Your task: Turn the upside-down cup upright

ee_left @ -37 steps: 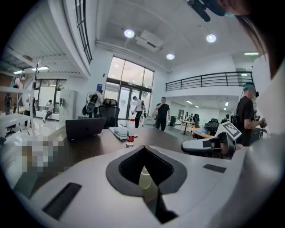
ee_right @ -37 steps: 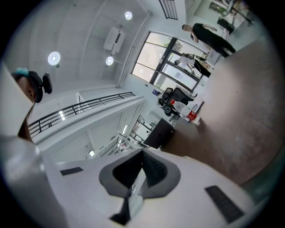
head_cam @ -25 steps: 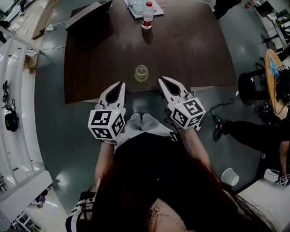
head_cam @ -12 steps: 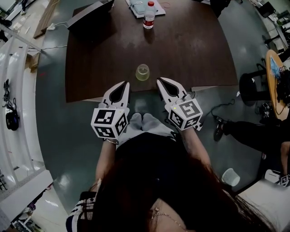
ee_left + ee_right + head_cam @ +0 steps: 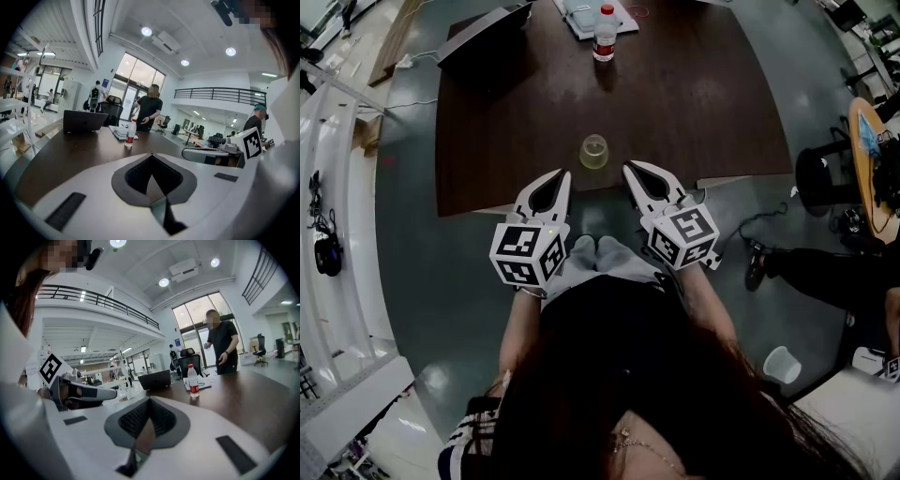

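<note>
A translucent yellowish cup (image 5: 593, 151) stands upside down near the front edge of the dark brown table (image 5: 694, 103). In the head view my left gripper (image 5: 563, 172) hovers at the table's front edge, just left of the cup, with its jaws shut and nothing in them. My right gripper (image 5: 627, 167) is at the same edge, just right of the cup, also shut and empty. Neither touches the cup. In both gripper views the closed jaws, left (image 5: 151, 153) and right (image 5: 149, 398), hide the cup.
A water bottle (image 5: 603, 31) with a red cap, a stack of papers (image 5: 581, 17) and a laptop (image 5: 483, 33) sit at the table's far end. A person (image 5: 149, 110) stands behind it. A black stool (image 5: 818, 178) is on the right.
My left gripper has edged slightly to the right, towards the cup. The right gripper and the cup have not visibly moved.
</note>
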{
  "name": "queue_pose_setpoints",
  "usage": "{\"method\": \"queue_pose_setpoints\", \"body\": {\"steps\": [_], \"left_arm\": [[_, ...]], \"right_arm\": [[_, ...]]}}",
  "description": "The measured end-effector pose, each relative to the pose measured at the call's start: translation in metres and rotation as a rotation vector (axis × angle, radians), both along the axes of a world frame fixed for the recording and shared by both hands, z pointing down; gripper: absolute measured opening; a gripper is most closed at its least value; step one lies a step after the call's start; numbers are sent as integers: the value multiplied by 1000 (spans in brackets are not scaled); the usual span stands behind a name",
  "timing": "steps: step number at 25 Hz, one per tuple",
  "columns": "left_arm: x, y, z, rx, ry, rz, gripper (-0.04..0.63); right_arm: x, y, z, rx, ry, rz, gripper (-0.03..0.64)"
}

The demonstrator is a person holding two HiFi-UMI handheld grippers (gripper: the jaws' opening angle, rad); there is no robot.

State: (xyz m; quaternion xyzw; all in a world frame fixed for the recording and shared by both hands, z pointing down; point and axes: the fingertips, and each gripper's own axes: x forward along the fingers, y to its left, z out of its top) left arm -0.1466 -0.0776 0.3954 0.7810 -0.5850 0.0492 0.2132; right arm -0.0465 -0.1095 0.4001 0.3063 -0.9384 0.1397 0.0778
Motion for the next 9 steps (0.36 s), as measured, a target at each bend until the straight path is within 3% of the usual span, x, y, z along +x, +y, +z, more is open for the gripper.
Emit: {"method": "queue_pose_setpoints", "body": {"steps": [9], "left_arm": [[10, 1, 1, -15, 14, 51, 2]], "right_arm": [[-3, -3, -1, -8, -9, -8, 17]]}}
